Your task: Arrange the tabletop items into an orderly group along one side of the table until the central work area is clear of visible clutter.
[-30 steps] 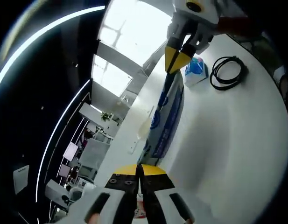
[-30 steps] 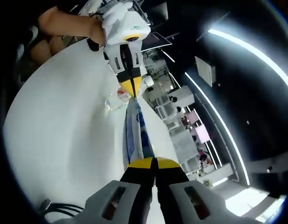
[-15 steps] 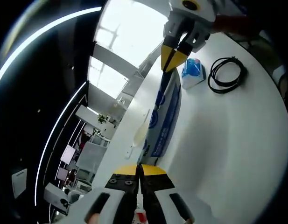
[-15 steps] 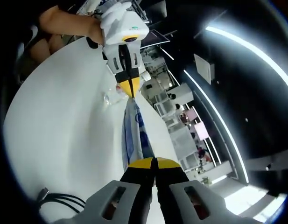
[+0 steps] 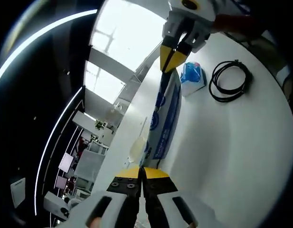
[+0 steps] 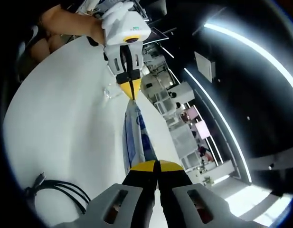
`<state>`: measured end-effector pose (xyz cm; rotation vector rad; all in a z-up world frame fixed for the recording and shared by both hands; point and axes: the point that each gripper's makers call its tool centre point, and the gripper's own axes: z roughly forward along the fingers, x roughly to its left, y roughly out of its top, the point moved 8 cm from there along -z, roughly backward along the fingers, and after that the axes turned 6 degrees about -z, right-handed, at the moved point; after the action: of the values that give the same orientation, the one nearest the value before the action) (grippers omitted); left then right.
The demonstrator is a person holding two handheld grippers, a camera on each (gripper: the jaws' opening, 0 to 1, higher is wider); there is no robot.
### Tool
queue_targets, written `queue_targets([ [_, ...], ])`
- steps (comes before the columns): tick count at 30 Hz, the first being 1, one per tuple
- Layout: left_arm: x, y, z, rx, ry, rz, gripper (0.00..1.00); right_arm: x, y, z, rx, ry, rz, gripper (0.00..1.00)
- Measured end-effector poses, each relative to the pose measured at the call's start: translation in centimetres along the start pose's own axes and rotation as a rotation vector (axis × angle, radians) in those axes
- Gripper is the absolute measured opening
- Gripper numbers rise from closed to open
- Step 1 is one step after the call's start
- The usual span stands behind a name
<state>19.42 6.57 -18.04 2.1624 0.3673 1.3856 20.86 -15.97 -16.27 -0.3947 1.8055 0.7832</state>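
A long blue-and-white printed bag hangs stretched between my two grippers above the white table. My left gripper is shut on its near end. The right gripper comes in from the top, shut on the far end. In the right gripper view the same bag runs from my right gripper, shut on it, up to the left gripper, also shut on it. A blue tissue pack lies on the table beside the bag's far end.
A coiled black cable lies past the tissue pack; the cable also lies low left in the right gripper view. A clear plastic item lies near the left gripper. A person's arm holds that gripper. The table edge runs beside the bag.
Both grippers keep their hold on the bag. Both views have shifted a little, and more of the black cable now shows in the right gripper view.
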Motion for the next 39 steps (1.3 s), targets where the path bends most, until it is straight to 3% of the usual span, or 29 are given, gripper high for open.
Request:
queue_targets([
  [11,-0.8,1.4,0.7,-0.020,-0.013,0.012,0.00,0.0,-1.5,-0.6,0.007,-0.014,0.015,0.00],
  [26,-2.5,0.9,1.8,-0.004,-0.041,0.003,0.00,1.1,-3.8,0.5,0.018,0.018,0.026,0.00],
  [39,-5.1,1.1,2.4,-0.011,-0.094,0.009,0.00,3.1,-5.6,-0.6,0.019,0.082,0.155,0.00],
])
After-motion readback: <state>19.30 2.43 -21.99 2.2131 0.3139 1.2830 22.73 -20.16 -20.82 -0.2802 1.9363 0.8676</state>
